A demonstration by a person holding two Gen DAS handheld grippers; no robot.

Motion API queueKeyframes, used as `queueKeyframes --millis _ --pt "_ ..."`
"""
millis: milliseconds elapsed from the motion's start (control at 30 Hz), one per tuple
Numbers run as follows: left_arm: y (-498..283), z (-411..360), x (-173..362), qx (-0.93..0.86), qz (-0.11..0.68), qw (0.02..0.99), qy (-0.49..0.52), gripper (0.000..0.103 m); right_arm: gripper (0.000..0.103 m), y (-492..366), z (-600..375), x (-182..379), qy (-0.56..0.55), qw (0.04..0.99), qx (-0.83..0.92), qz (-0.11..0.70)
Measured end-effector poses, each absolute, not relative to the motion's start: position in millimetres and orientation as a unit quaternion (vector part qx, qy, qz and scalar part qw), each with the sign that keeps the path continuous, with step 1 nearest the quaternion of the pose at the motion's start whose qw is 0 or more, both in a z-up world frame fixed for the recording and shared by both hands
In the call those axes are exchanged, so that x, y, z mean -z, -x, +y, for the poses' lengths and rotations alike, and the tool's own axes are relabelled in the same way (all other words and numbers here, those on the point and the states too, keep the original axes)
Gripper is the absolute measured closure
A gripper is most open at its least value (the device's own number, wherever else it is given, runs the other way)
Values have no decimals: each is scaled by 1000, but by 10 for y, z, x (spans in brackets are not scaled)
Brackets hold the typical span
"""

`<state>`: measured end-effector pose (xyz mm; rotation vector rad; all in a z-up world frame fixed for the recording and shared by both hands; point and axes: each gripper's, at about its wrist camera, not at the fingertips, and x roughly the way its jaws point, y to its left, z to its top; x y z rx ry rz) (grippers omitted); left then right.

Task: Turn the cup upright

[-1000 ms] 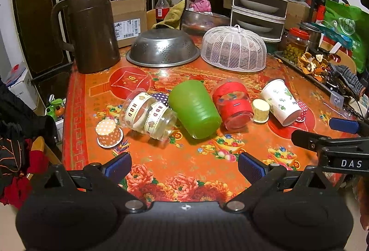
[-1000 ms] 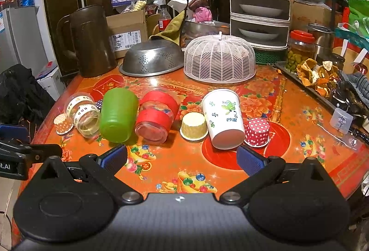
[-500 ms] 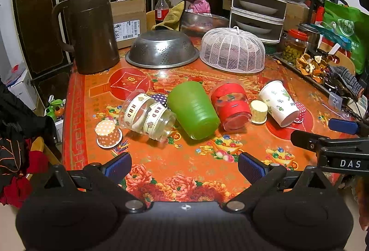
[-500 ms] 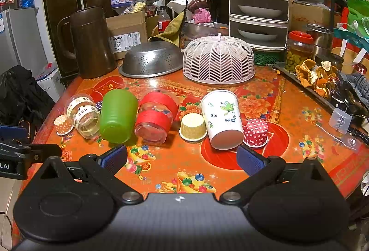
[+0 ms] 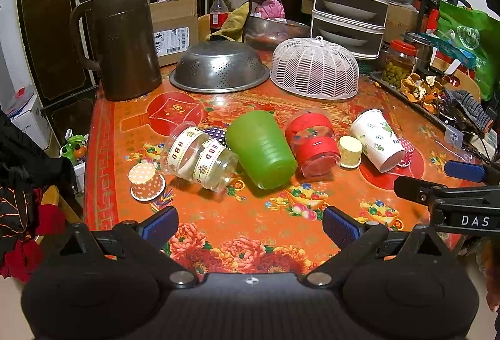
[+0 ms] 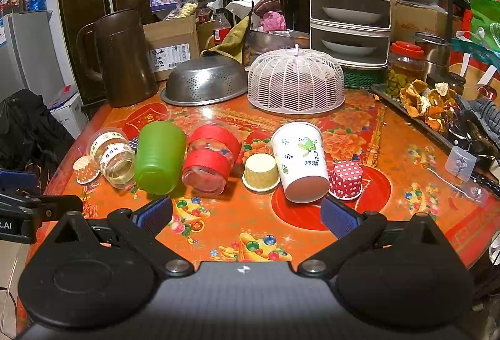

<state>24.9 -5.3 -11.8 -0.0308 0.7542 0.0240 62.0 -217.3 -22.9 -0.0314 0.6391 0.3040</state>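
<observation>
Several cups lie on their sides in a row on the orange floral table (image 5: 250, 233): a clear HBD cup (image 5: 200, 158) (image 6: 114, 157), a green cup (image 5: 261, 149) (image 6: 159, 157), a red-banded clear cup (image 5: 312, 141) (image 6: 211, 160) and a white leaf-print paper cup (image 5: 376, 138) (image 6: 300, 160). Small cupcake liners stand upside down among them: orange dotted (image 5: 147, 182), yellow (image 6: 261, 172), red dotted (image 6: 346, 180). My left gripper (image 5: 250, 222) is open and empty, short of the green cup. My right gripper (image 6: 247, 216) is open and empty, short of the yellow liner and white cup.
At the back stand a brown pitcher (image 5: 122, 43), an upturned steel colander (image 5: 218, 68) and a white mesh food cover (image 5: 314, 68). A tiered dish rack (image 6: 350, 12) and a tray of dried peel (image 6: 428, 104) sit at the right. The table's front edge is near both grippers.
Both grippers have eased slightly back or up, so the cups sit a little farther up in view. Nothing on the table moved.
</observation>
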Motion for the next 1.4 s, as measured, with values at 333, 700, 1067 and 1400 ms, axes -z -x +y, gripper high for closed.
queueKeyframes --millis 333,700,1067,1400 --pt "-248 -53 121 -12 368 929 15 3 1 -625 -2171 233 15 938 -148 314" --pt "-247 -50 125 -12 368 930 15 3 1 -632 -2156 247 19 936 -151 317" --pt "-247 -49 125 -12 368 930 15 3 1 -638 -2136 246 21 935 -153 318" --pt "-255 -32 147 -11 368 929 18 3 1 -656 -2094 247 26 935 -156 318"
